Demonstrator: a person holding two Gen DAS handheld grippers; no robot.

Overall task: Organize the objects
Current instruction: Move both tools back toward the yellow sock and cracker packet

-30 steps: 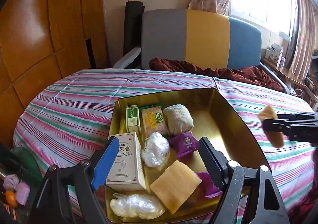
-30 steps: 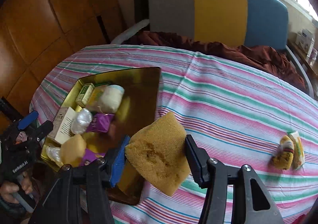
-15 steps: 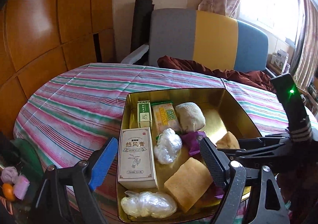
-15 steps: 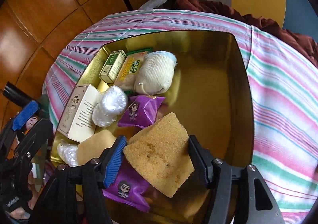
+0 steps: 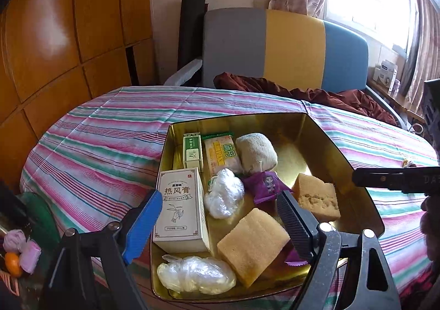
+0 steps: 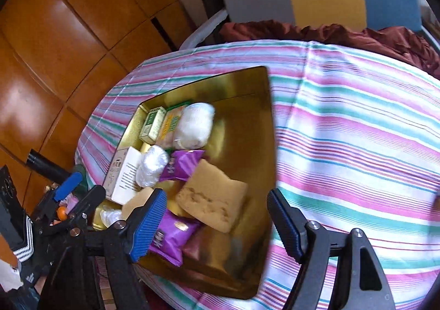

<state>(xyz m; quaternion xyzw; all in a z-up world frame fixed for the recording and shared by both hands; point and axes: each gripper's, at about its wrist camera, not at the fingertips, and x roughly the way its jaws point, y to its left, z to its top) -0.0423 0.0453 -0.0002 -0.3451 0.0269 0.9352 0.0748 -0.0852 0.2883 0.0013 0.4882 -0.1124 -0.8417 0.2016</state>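
Now the brown sponge (image 6: 211, 197) lies loose on the floor of the gold tray (image 6: 271, 128), near the tray's right wall, touching a purple snack packet (image 6: 183, 165). It sits just ahead of and slightly left of the right tool (image 6: 216, 223), whose jaws stand wide apart with nothing between them. Its long axis runs roughly across the gap between those jaws. The right tool is clearly the nearer one to it; from the left wrist view the same sponge (image 5: 316, 200) lies ahead and to the right of the left tool (image 5: 220, 223), which also gapes open and empty over the tray's near end.

Porous and coarse, the sponge looks soft and squashable, a thick wedge-like slab. Beside it a paler, smoother yellow sponge (image 5: 251, 245) lies at a slant. Around them are a stiff white carton (image 5: 180, 213), two crinkled clear plastic bundles (image 5: 224, 195), a small green box (image 5: 192, 150), a yellow-and-green packet (image 5: 221, 154) and a knitted cream roll (image 5: 257, 153). The tray is shiny metal, on a worktop under a striped cloth (image 6: 357, 131). With this sponge apparently placed, whatever remains probably lies out on the cloth to the right.
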